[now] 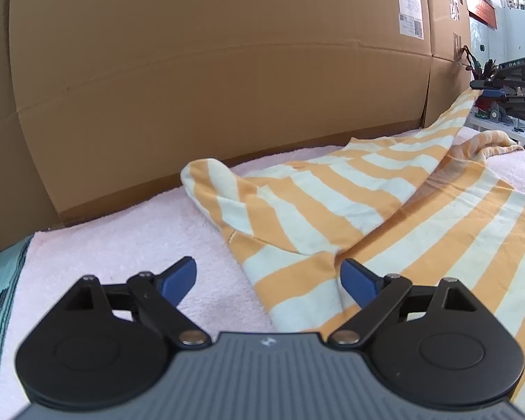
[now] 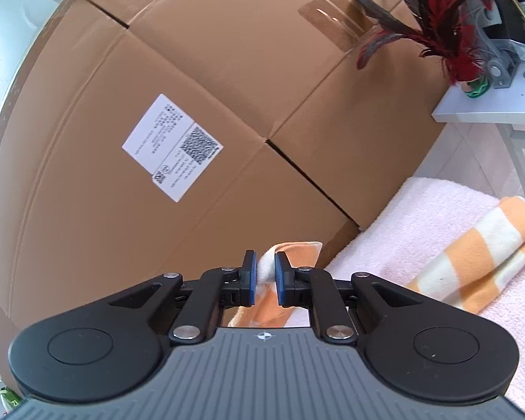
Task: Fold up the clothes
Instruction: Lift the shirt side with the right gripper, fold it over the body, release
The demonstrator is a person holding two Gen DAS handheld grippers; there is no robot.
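Fingers of the left gripper [image 1: 266,280] stand wide apart, holding nothing, with a striped garment [image 1: 332,210] edge lying between them on the pink towel [image 1: 122,245]. Right gripper [image 2: 262,276] pinches a corner, lifting it taut, probably to carry that side over for a fold.

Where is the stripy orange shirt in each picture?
Left wrist view: the striped shirt fills the middle and right, one corner lifted by the right gripper.
Right wrist view: pinched between the jaws, more at the right edge.
Shared landmark: the white label on the cardboard box.
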